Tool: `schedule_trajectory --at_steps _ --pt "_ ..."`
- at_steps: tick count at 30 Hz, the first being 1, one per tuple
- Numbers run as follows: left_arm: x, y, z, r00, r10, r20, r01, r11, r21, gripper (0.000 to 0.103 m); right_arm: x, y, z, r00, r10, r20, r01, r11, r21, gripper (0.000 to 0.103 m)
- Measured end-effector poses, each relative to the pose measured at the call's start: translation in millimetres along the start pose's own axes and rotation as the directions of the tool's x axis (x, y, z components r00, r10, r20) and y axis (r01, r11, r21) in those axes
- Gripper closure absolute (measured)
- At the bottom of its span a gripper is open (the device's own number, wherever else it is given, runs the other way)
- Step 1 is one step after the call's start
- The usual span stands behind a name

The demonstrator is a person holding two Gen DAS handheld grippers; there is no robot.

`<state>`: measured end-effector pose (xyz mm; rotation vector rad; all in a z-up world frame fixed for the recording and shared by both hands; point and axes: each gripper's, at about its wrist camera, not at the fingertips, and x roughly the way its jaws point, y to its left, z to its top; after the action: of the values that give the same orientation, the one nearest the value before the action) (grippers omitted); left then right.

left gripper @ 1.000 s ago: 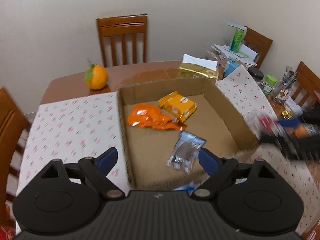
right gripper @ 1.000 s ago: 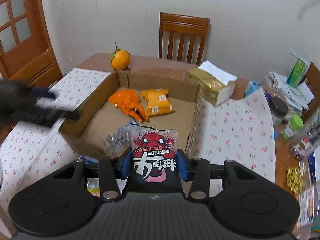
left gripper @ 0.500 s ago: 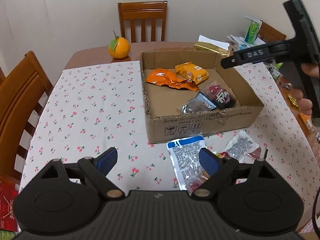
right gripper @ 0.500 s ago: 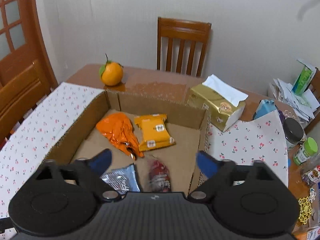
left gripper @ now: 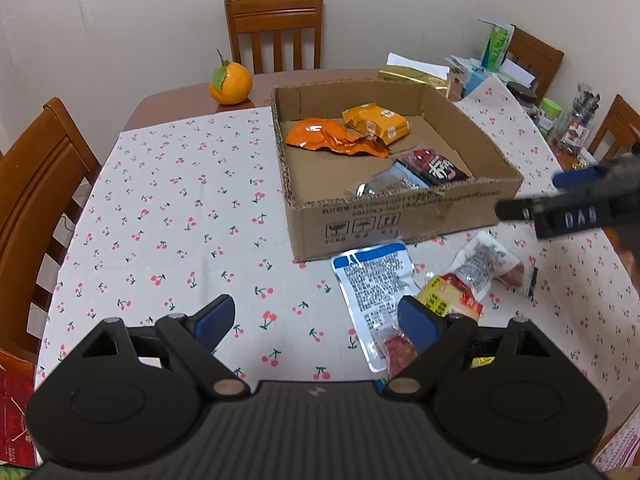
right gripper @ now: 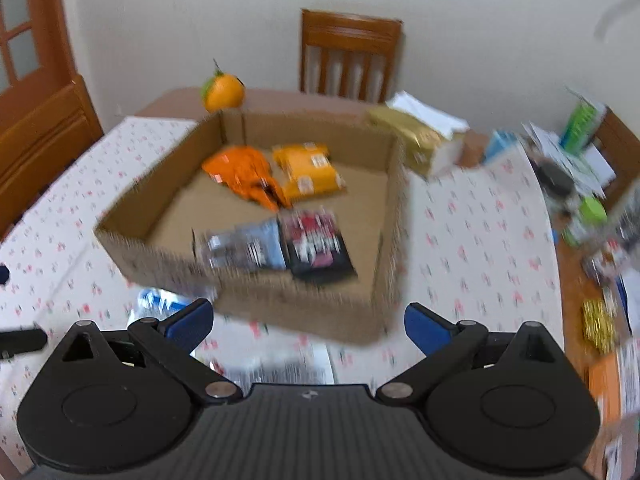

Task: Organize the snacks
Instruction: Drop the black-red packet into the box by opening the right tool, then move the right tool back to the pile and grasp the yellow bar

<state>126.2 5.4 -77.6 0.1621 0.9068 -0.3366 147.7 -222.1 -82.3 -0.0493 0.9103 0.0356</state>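
Note:
A cardboard box [left gripper: 400,216] [right gripper: 160,256] holds an orange packet [left gripper: 324,140], a yellow packet [left gripper: 376,122], a silver packet [left gripper: 384,182] and a black-and-red packet [left gripper: 436,168] [right gripper: 316,244]. On the cloth in front lie a blue-and-white packet [left gripper: 372,284], a clear packet [left gripper: 484,264] and a yellow-red packet [left gripper: 448,296]. My left gripper [left gripper: 316,316] is open and empty above the cloth, its right finger over the blue-and-white packet. My right gripper [right gripper: 306,316] is open and empty, near the box's front wall; it also shows in the left wrist view [left gripper: 576,196].
An orange fruit [left gripper: 231,83] sits behind the box. A gold tissue pack [right gripper: 416,136] and cluttered jars and papers [left gripper: 552,112] stand at the right. Wooden chairs [left gripper: 276,32] surround the table.
My right gripper let go of the black-and-red packet into the box and pulled back toward the front. My left gripper pulled back from over the box to the near cloth.

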Motion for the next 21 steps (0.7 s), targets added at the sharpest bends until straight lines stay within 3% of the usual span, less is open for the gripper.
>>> schedule_trajectory --at_steps 5,12,16,21 --pt "3.7 0.0 -1.1 1.0 -0.006 -0.017 0.006 1.0 -0.003 0.014 7.5 -3.6 -27.0 0.997 -0.055 -0.059 0.059 0.996 0.071 0.0" --pt "10.2 2.4 -0.6 0.999 -0.006 -0.036 0.006 1.0 -0.007 0.014 15.6 5.1 -45.7 0.992 -0.047 -0.116 0.058 0.994 0.092 0.0" --pt "12.7 1.2 -0.8 0.999 -0.009 -0.043 0.009 1.0 0.005 0.014 16.2 15.0 -61.2 0.99 -0.012 -0.141 0.022 0.998 0.065 0.0" --pt "17.7 0.5 -4.0 0.998 -0.017 -0.062 0.018 1.0 0.017 0.014 9.3 25.3 -78.3 0.983 0.107 -0.151 -0.099 0.993 0.057 0.0"
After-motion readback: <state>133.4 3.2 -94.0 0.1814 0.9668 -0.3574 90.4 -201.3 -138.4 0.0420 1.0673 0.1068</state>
